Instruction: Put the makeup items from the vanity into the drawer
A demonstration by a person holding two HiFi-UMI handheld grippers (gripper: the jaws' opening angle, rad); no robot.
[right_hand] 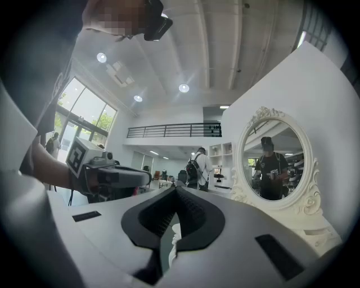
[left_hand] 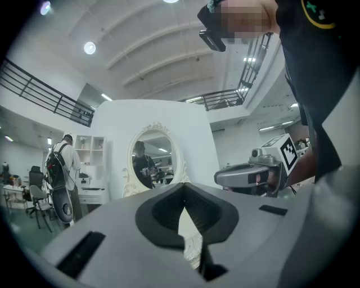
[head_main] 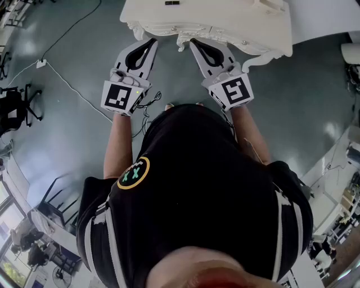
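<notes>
Room: you are standing on a grey floor [head_main: 62,135] in an open hall | vanity [head_main: 225,19]: lying straight ahead, its white tabletop running left to right | left gripper [head_main: 153,41] and right gripper [head_main: 193,41]: both pressed together, empty, pointing level at its front edge, equally near | makeup items: not showing; only a small dark thing [head_main: 172,3] far back.

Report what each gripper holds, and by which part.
Nothing is held: the left gripper and the right gripper are both shut and empty, in front of the vanity.
</notes>
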